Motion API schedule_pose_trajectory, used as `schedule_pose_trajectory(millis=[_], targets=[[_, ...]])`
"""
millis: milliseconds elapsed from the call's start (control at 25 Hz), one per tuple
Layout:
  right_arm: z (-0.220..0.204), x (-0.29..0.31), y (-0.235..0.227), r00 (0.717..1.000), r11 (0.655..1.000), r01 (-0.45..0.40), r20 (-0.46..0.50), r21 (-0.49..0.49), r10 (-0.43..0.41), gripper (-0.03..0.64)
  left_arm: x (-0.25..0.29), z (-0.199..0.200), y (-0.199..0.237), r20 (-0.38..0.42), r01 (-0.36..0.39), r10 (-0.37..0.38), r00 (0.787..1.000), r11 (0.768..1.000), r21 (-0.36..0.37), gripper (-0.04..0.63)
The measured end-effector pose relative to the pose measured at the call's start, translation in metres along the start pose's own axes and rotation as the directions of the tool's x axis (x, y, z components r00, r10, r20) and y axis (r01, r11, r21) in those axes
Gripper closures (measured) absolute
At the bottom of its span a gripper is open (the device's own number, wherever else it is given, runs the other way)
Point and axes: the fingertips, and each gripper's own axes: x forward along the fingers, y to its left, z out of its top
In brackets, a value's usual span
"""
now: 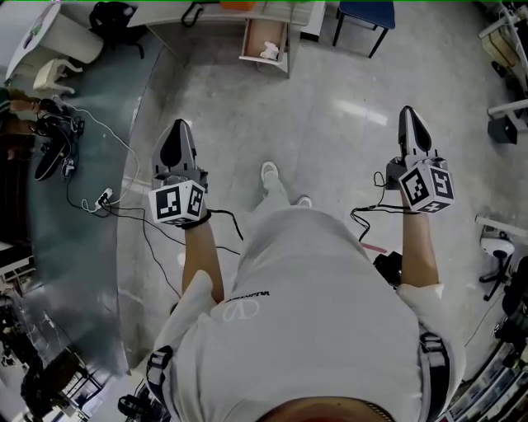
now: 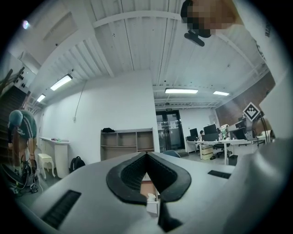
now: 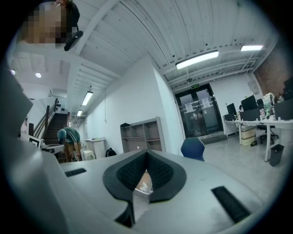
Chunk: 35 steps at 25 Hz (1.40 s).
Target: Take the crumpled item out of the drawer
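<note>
Head view — left gripper [image 1: 176, 125], right gripper [image 1: 407, 111]: jaws together, empty.

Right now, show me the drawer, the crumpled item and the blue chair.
drawer [image 1: 259, 35], head view, its bare wooden bottom.
crumpled item [image 1: 270, 51], head view, its white middle.
blue chair [image 1: 365, 13], head view, its seat.
</note>
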Motion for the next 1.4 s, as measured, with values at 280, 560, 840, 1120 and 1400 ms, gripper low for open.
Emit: schedule_pose_trajectory(millis=[280,560,840,1120,1400], targets=[[0.005,0.049,0.016,1.000,1.000,0.009,-0.009,-0.023,-0.009,0.615,0.052,-0.007,0.022,0.011,0.058,-0.057,0.998,0.998,-0.012,0.595],[0.019,0.103,0.036,0.999,0.999,0.035,0.015,-0.039,-0.035,0.615,0.104,-0.015,0.047,0.024,0.123,-0.122,0.992,0.992,-0.043,0.595],[0.026,0.149,0.058,0.999,0.997,0.038,0.015,-0.070,-0.037,0.615,0.142,-0.037,0.069,0.004,0.173,-0.173,0.985,0.982,-0.071,0.595],[0.017,0.172,0.074,0.999,0.997,0.041,-0.013,-0.069,-0.042,0.615,0.162,-0.053,0.081,-0.017,0.206,-0.208,0.978,0.975,-0.082,0.595],[0.016,0.184,0.069,0.999,0.997,0.036,-0.030,-0.063,-0.038,0.615,0.174,-0.056,0.079,-0.031,0.213,-0.216,0.976,0.974,-0.083,0.595]])
